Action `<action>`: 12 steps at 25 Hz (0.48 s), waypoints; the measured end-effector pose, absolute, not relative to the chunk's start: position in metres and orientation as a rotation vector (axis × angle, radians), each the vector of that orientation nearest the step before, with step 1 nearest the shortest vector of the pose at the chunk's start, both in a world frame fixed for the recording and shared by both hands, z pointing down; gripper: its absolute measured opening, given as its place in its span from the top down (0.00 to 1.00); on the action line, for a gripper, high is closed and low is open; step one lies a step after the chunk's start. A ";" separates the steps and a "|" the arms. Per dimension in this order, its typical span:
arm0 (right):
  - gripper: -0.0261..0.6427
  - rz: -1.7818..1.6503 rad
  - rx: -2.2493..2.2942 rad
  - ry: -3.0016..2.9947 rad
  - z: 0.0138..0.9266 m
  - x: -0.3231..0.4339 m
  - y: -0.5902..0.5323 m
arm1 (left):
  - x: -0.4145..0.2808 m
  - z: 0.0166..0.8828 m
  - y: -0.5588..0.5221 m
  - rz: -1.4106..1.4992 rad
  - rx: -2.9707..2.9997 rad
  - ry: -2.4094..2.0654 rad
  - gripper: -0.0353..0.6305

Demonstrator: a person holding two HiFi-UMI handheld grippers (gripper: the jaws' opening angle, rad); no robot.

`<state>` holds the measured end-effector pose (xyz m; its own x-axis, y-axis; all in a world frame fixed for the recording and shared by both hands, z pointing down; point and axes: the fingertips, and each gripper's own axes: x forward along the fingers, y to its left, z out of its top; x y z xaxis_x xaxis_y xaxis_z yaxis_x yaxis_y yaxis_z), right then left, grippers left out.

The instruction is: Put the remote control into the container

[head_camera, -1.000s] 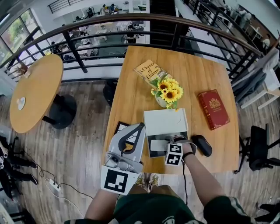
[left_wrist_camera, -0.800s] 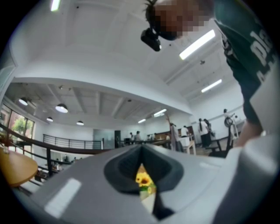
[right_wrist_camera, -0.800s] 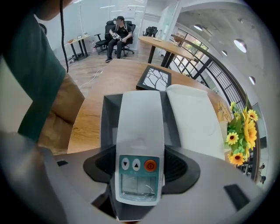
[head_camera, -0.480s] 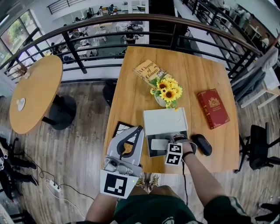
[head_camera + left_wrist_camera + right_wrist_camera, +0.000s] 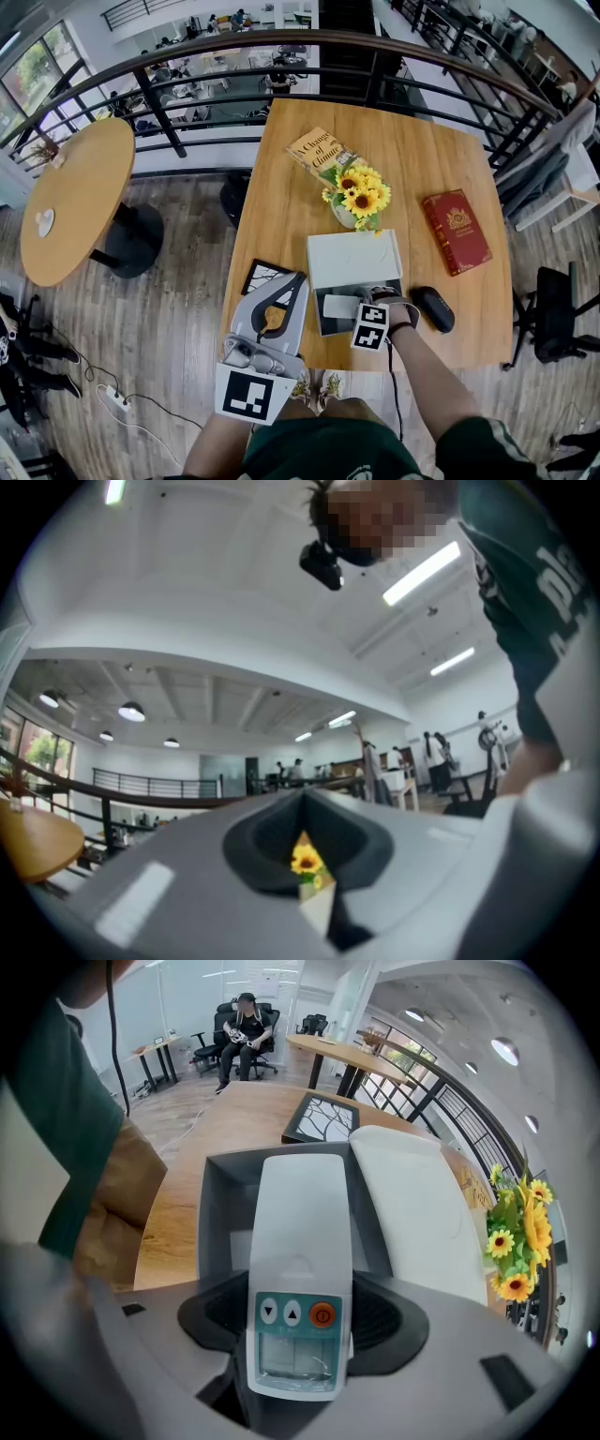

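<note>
The white remote control (image 5: 298, 1269), with two arrow keys and an orange button, lies lengthwise between the jaws of my right gripper (image 5: 298, 1340), which is shut on it. It hangs over the open grey container (image 5: 220, 1213), whose white lid (image 5: 412, 1213) is folded back on the far side. From the head view, the remote (image 5: 339, 307) is above the container's dark tray (image 5: 323, 328) near the table's front edge, with the right gripper (image 5: 362, 309) behind it. My left gripper (image 5: 294, 281) is held left of the container, jaws together and empty; its own view points up at the ceiling.
A vase of sunflowers (image 5: 358, 199) stands just behind the lid. A red book (image 5: 457, 234) lies at the right, a yellow book (image 5: 319, 152) farther back, a black case (image 5: 432, 310) right of the container, and a black patterned coaster (image 5: 263, 277) at the left. A railing runs behind the table.
The left gripper has drawn back slightly toward me, uncovering more of the coaster. The right gripper with the remote has barely moved over the container.
</note>
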<state>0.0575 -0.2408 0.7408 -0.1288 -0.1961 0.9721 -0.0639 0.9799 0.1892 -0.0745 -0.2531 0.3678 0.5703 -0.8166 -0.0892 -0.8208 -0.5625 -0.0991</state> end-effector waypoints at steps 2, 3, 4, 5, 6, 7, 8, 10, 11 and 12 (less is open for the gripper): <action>0.51 -0.109 0.193 -1.684 0.745 0.059 -0.242 | -0.073 0.369 -0.251 0.044 -2.669 1.394 0.95; 0.51 -0.108 0.191 -1.676 0.747 0.060 -0.243 | -0.073 0.369 -0.251 0.039 -2.670 1.394 0.95; 0.51 -0.105 0.191 -1.671 0.749 0.060 -0.243 | -0.073 0.369 -0.250 0.035 -2.671 1.395 0.95; 0.51 -0.099 0.191 -1.668 0.751 0.061 -0.243 | -0.073 0.370 -0.250 0.030 -2.673 1.395 0.95; 0.51 -0.086 0.190 -1.669 0.754 0.061 -0.244 | -0.073 0.371 -0.249 0.024 -2.674 1.395 0.95; 0.51 -0.069 0.189 -1.673 0.755 0.061 -0.244 | -0.073 0.372 -0.249 0.020 -2.673 1.396 0.95; 0.51 -0.053 0.186 -1.677 0.756 0.060 -0.244 | -0.074 0.372 -0.249 0.020 -2.673 1.398 0.95; 0.51 -0.037 0.180 -1.683 0.756 0.060 -0.244 | -0.075 0.373 -0.249 0.025 -2.672 1.403 0.95; 0.51 -0.032 0.180 -1.688 0.756 0.060 -0.244 | -0.075 0.373 -0.250 0.026 -2.671 1.404 0.95; 0.51 -0.022 0.185 -1.695 0.756 0.060 -0.244 | -0.075 0.373 -0.250 0.028 -2.671 1.406 0.95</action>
<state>0.0603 -0.2440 0.7562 -0.1211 -0.1348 0.9834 -0.1097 0.9865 0.1218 -0.0751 -0.2502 0.3727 0.5676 -0.8200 -0.0739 -0.8223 -0.5601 -0.1003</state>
